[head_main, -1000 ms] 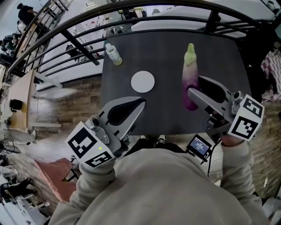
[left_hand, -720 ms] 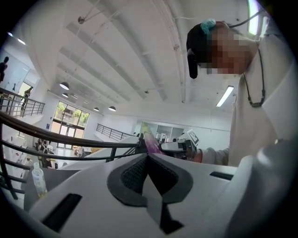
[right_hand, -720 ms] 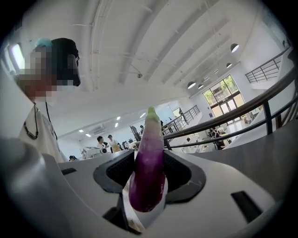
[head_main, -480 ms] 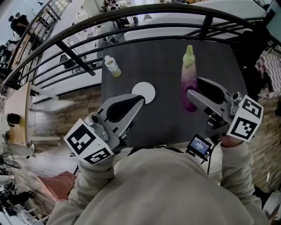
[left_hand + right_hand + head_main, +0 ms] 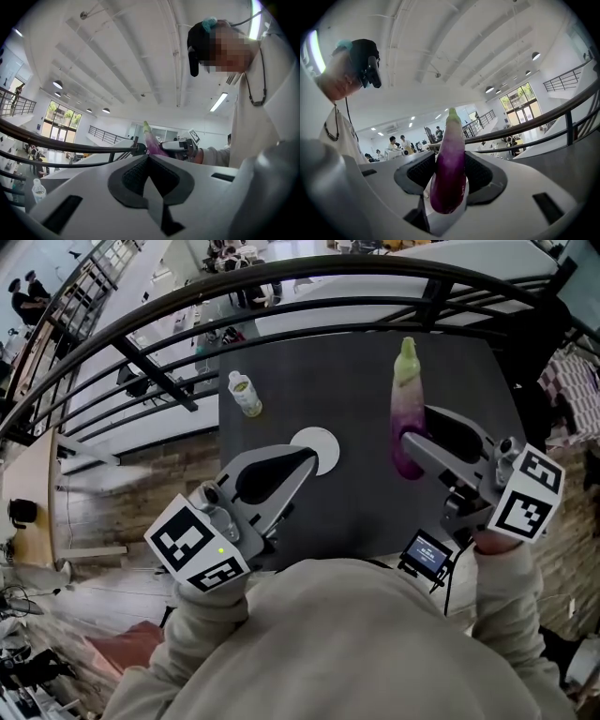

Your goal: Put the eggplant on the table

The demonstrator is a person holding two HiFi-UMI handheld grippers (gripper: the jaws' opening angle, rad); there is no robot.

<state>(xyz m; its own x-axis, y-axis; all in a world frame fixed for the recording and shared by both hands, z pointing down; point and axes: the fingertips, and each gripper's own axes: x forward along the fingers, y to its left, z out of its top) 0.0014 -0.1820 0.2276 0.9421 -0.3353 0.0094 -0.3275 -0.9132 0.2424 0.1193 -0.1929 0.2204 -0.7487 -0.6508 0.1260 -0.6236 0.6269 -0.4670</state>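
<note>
The eggplant (image 5: 406,413) is long and purple with a pale green stem end. My right gripper (image 5: 413,434) is shut on its purple lower half and holds it in the air above the dark table (image 5: 356,362). In the right gripper view the eggplant (image 5: 450,164) stands clamped between the two black pads, stem pointing away. My left gripper (image 5: 306,457) is shut with nothing in it, at the table's near left. The left gripper view shows its own closed tips (image 5: 149,157) and, beyond them, the eggplant (image 5: 151,139) in the other gripper.
A white round disc (image 5: 322,442) lies on the table, partly behind the left gripper's tip. A small plastic bottle (image 5: 246,395) lies near the table's far left corner. A black curved railing (image 5: 281,273) runs beyond the table. A small screen device (image 5: 427,554) hangs by my right wrist.
Both grippers have risen slightly and drifted forward over the table. The eggplant stays clamped in the right one. The left gripper's tip now overlaps the white disc.
</note>
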